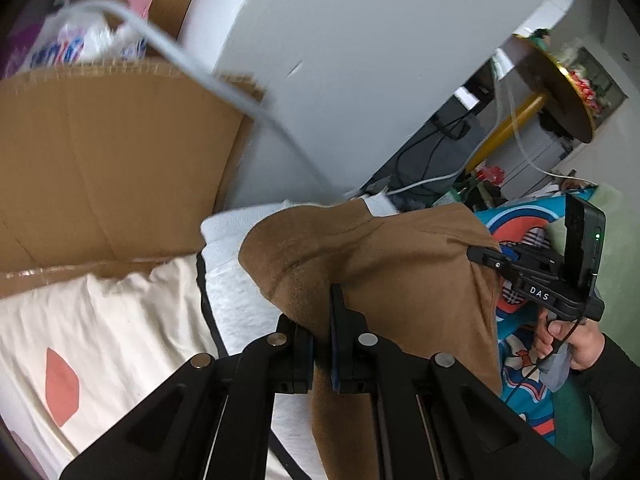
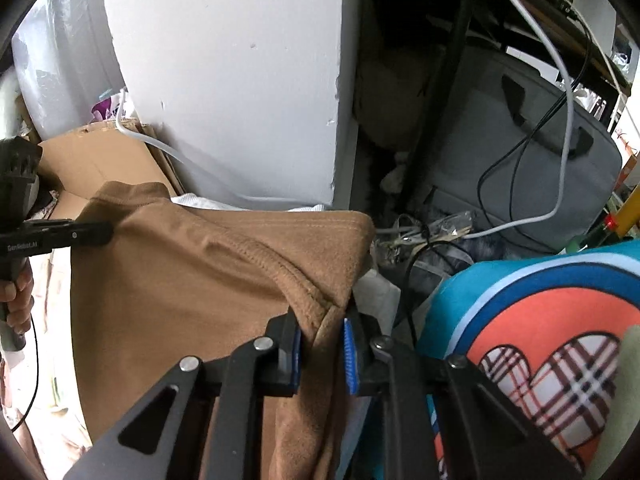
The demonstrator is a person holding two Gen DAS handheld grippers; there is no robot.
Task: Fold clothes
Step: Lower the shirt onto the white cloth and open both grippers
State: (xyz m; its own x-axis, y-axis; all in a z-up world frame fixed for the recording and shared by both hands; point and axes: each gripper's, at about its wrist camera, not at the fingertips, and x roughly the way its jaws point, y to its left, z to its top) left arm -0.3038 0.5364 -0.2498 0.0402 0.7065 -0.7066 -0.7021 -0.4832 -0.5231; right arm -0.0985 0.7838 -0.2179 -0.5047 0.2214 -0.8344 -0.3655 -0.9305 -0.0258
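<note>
Both grippers are matte black linkage frames with round silver pivot pins and blue ribbed pads (image 2: 351,340) on the fingers. The right gripper (image 1: 496,258) has white "DAS" lettering, a green LED and a thin black cable; the left gripper (image 2: 96,232) reads "GenRobot.AI". Black sleeve (image 1: 612,376) on the right arm.

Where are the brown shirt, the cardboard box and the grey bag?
brown shirt (image 2: 180,280): right wrist view, its flat middle.
cardboard box (image 1: 112,168): left wrist view, its side wall.
grey bag (image 2: 532,168): right wrist view, its front.
</note>
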